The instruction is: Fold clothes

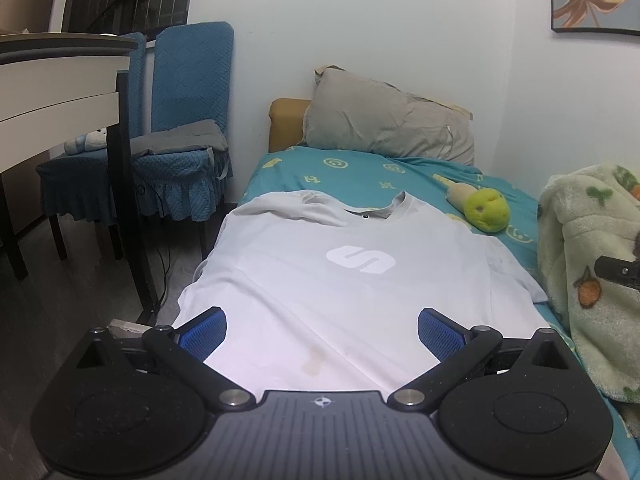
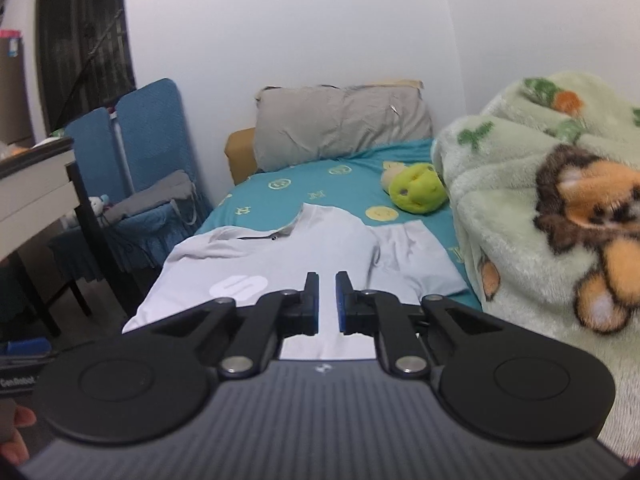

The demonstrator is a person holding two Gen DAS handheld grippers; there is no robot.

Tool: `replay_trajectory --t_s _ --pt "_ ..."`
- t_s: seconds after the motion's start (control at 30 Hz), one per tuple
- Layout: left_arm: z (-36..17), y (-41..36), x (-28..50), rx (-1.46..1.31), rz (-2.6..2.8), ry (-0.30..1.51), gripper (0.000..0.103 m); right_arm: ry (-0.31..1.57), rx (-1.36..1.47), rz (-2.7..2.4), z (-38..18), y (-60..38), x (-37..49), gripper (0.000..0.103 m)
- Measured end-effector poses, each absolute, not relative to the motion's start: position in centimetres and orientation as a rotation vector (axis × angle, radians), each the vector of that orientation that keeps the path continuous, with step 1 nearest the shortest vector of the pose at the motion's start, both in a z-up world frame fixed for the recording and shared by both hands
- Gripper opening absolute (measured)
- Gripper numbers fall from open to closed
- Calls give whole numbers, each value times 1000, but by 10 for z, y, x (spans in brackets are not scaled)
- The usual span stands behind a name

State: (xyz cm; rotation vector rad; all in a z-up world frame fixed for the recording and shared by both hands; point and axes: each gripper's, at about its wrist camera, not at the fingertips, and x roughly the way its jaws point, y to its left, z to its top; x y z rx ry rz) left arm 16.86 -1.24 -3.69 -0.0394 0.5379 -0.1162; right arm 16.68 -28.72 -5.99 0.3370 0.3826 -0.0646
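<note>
A white T-shirt [image 1: 344, 280] with a white logo lies spread face up on the teal bed sheet [image 1: 360, 172], collar toward the pillow; its left sleeve is bunched over the shoulder. My left gripper [image 1: 322, 330] is open and empty, hovering over the shirt's lower hem. The shirt also shows in the right wrist view [image 2: 288, 256], with one sleeve lying flat at the right. My right gripper [image 2: 327, 300] hangs above the shirt's lower right part, its jaws nearly closed with a narrow gap and nothing between them. Its tip shows at the left wrist view's right edge [image 1: 618, 272].
A grey pillow [image 1: 388, 120] leans at the head of the bed. A green plush toy [image 1: 486, 208] lies beside the collar. A fluffy green blanket [image 2: 540, 220] is piled along the bed's right side. Blue-covered chairs [image 1: 184, 128] and a white desk [image 1: 52, 92] stand left.
</note>
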Motion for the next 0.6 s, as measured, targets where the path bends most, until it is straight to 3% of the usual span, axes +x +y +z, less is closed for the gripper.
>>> replay_trajectory --t_s 0.2,0.23,0.27,0.3,0.6 --pt "-38 -10 171 -45 -99 549 103 378 470 -47 -64 -302 174 18" --pt "-37 -9 172 -50 -100 549 103 377 492 -44 -64 -305 176 43" --pt "-37 -8 172 -56 -102 549 103 376 515 -41 -65 -307 177 89" --pt "-36 -7 174 -66 -102 546 103 382 537 -42 -67 -309 181 103" --pt "-44 5 201 -184 -98 592 103 473 783 -206 -120 -341 241 103"
